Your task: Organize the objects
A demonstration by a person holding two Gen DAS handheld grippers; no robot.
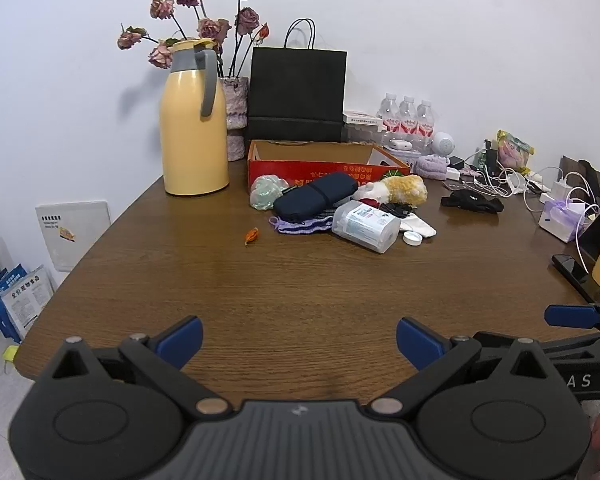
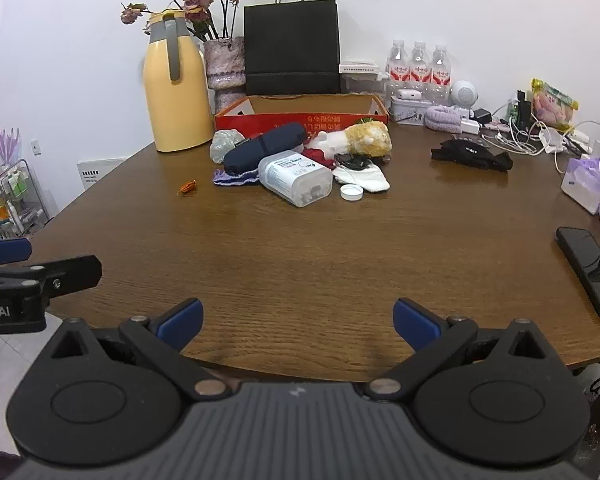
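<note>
Currently, both tools are hovering over the near edge of the wooden table (image 1: 300, 280). The left gripper (image 1: 299, 342) is standing with jaws spread wide, gripping nothing; the right gripper (image 2: 298, 326) is doing likewise. The clutter is lying just in front of the red cardboard box (image 2: 300, 114): a navy pouch (image 2: 264, 148) leaning against it, a plush toy (image 2: 364, 138) beside that, and a clear plastic jar (image 2: 296, 178) lying on its side nearest us, its white lid (image 2: 351, 192) sitting just beside it.
</note>
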